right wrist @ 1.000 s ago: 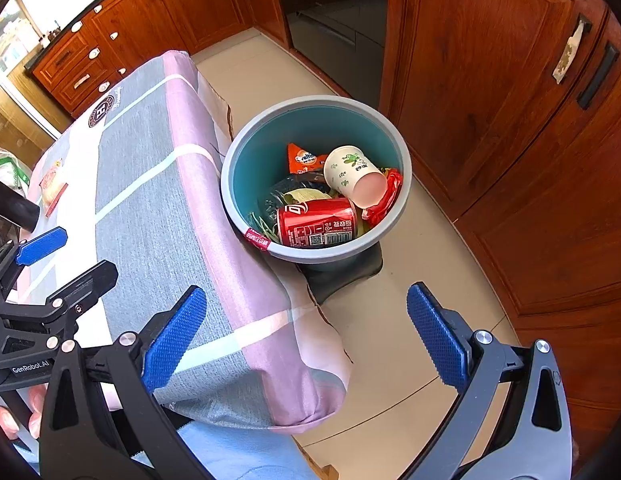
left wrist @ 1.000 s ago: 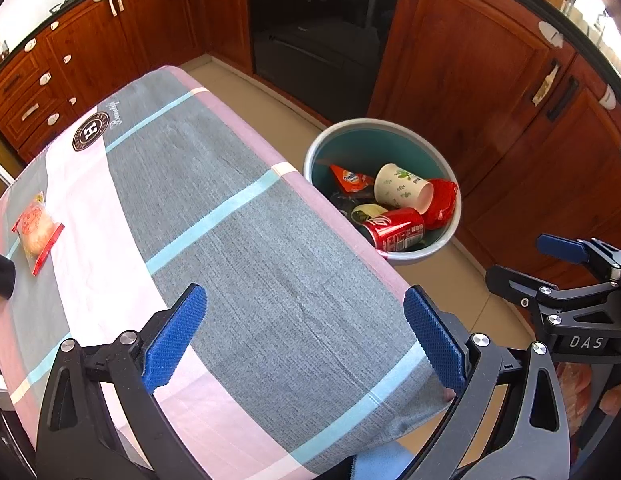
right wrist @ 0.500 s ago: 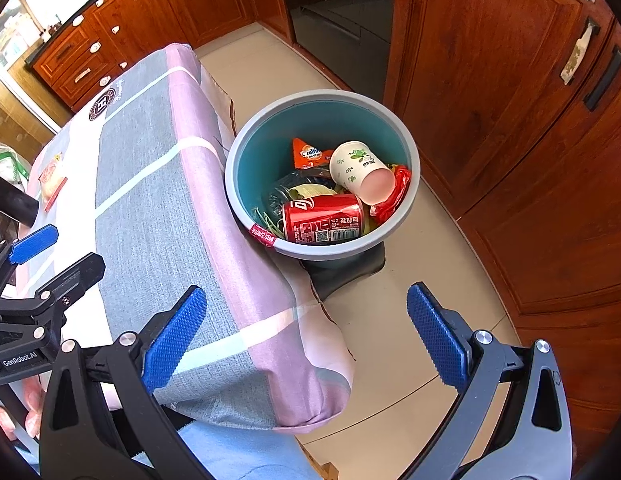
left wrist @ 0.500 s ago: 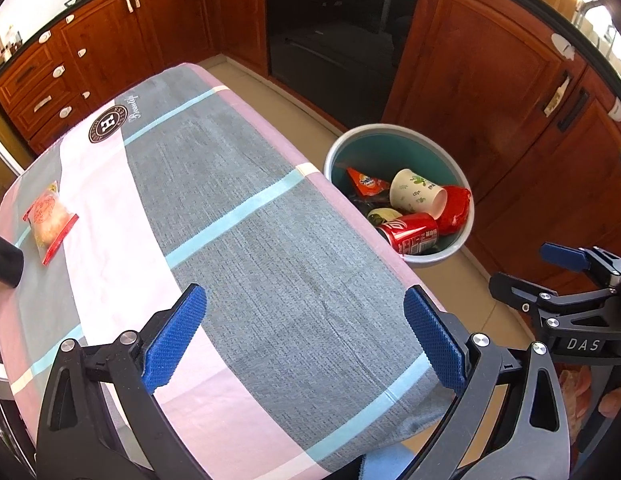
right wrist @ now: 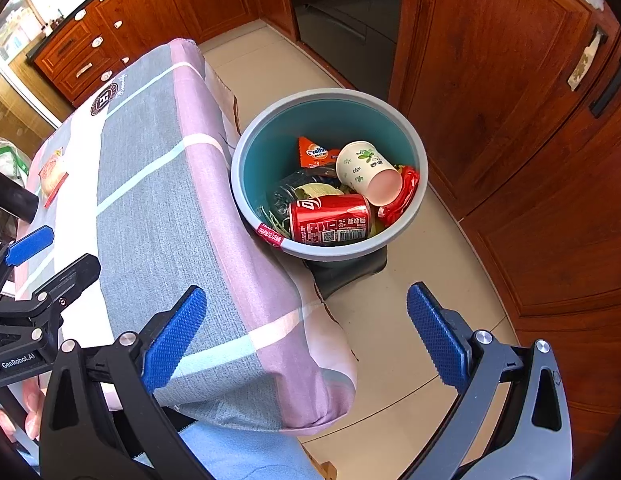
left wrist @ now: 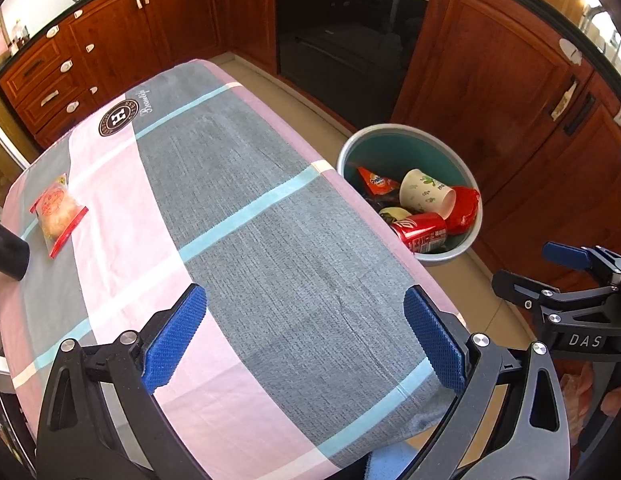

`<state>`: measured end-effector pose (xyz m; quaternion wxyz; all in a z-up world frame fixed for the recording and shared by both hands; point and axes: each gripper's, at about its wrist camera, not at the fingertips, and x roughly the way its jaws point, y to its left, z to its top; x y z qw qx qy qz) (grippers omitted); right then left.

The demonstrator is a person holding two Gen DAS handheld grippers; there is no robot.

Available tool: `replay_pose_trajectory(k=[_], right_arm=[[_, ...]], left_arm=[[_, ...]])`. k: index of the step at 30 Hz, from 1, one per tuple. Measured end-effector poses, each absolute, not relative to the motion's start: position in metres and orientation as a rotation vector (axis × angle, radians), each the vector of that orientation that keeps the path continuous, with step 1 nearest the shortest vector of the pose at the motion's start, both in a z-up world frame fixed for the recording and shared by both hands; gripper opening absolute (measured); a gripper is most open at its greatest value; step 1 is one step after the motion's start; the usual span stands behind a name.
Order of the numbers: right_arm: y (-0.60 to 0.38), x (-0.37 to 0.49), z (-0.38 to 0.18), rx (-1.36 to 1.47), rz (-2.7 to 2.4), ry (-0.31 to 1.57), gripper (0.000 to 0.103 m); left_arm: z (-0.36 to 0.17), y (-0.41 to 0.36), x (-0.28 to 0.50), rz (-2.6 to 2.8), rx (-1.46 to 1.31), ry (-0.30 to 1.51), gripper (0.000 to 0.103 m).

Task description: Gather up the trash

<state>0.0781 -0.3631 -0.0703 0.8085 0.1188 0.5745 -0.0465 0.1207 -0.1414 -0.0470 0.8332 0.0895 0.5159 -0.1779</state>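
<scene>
Left gripper (left wrist: 304, 340) and right gripper (right wrist: 306, 340): jaws wide apart, empty. Bin (right wrist: 246, 148) on floor beside table (left wrist: 270, 240), holds can, cup, wrappers. Snack packet (left wrist: 56, 210) remains at far table edge. Judged next: left gripper reaches across for packet

Both tongs (left wrist: 304, 338) (right wrist: 306, 336) agape, empty

Both wrist views look down, sharing table (left wrist: 270, 240) and bin (right wrist: 246, 152)
</scene>
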Motion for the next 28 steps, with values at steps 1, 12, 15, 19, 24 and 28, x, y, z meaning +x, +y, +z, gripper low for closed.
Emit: replay_pose_trajectory(k=[1, 12, 15, 19, 24, 28], right_arm=[[-0.362, 0.078, -0.070, 0.253, -0.098, 1.229, 0.096], [-0.355, 0.083, -0.068, 0.231, -0.091, 1.230, 0.096], [-0.353, 0.085, -0.067, 0.227, -0.089, 1.229, 0.096], [-0.352, 0.087, -0.066, 0.222, -0.087, 1.230, 0.096], [-0.350, 0.089, -0.065, 0.214, -0.085, 1.231, 0.096], [-0.348, 0.090, -0.065, 0.211, -0.085, 1.233, 0.096]], left_arm=[[-0.047, -0.140, 0.121, -0.375, 0.188, 1.094, 0.099], [-0.042, -0.131, 0.120, -0.347, 0.185, 1.086, 0.099], [-0.043, -0.129, 0.121, -0.342, 0.185, 1.092, 0.099], [-0.045, -0.127, 0.121, -0.337, 0.177, 1.099, 0.099], [-0.047, -0.125, 0.122, -0.335, 0.178, 1.110, 0.099], [-0.050, -0.123, 0.121, -0.330, 0.181, 1.119, 0.099]])
